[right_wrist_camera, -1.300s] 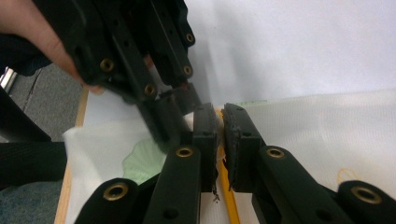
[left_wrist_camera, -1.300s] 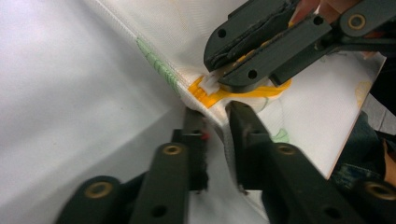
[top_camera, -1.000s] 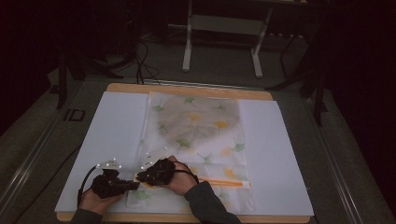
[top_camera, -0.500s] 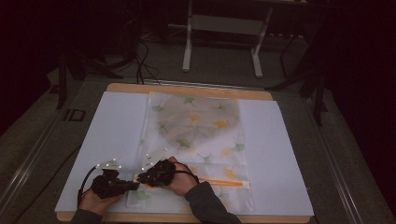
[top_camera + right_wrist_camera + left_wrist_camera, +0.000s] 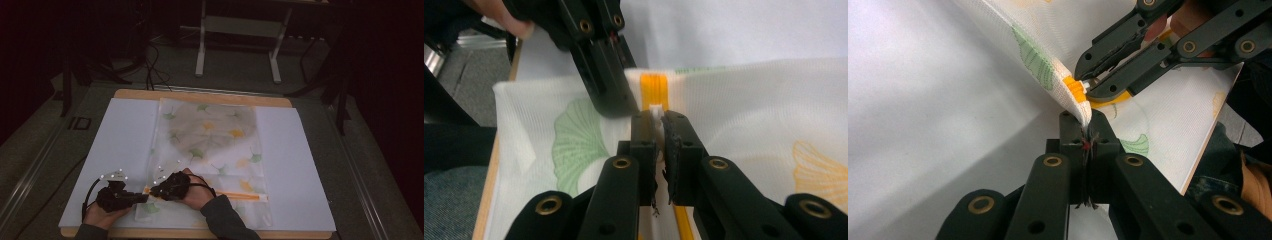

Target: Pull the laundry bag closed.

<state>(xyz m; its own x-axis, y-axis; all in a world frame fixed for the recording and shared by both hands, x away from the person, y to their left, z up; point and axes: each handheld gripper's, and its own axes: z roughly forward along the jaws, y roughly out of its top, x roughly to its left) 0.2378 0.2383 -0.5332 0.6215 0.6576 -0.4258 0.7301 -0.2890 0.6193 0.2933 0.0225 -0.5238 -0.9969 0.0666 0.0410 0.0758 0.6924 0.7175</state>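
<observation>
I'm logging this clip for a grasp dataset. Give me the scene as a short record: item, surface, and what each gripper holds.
item: mesh zipper bag with leaf print, lying flat
surface: white sheet on a wooden table
left gripper: shut on the bag's fabric at the zipper's end
right gripper: shut on the white zipper pull
zipper: orange, runs across the bag's near end

A white sheet (image 5: 115, 150) covers most of a wooden tabletop (image 5: 145, 94), whose bare edge shows along the far side. Beyond it, on the grey floor (image 5: 240, 70), stands a white metal stand (image 5: 239, 30) with two legs. Black cables (image 5: 150, 60) trail over the floor at far left. A small black rectangular frame (image 5: 80, 123) lies just left of the table.
</observation>
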